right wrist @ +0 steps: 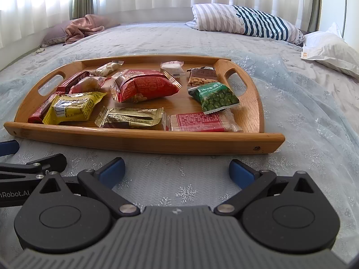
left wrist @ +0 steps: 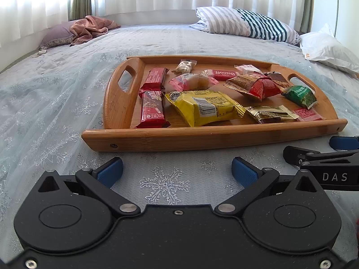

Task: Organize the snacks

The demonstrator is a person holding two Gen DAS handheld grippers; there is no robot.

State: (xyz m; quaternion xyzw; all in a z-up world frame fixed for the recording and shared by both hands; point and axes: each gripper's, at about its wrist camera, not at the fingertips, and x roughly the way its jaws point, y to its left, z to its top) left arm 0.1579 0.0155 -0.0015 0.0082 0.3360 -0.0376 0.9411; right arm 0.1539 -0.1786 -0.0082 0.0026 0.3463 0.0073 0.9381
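Here the wooden tray (left wrist: 202, 137) of wrapped snacks (left wrist: 205, 107) rests on the bed (left wrist: 56, 103), just beyond both grippers. The left gripper (left wrist: 177, 171) and right gripper (right wrist: 177, 170) hover side by side near its front rim, jaws spread wide and empty.

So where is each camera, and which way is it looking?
Left wrist view: sits on the left gripper, low over the bed, looking ahead at the tray's left end; its own open fingers show, with the right gripper alongside.
Right wrist view: sits on the right gripper, looking at the tray's right end; the left gripper peeks in.
Both share the tray, the yellow packet and the striped pillow.
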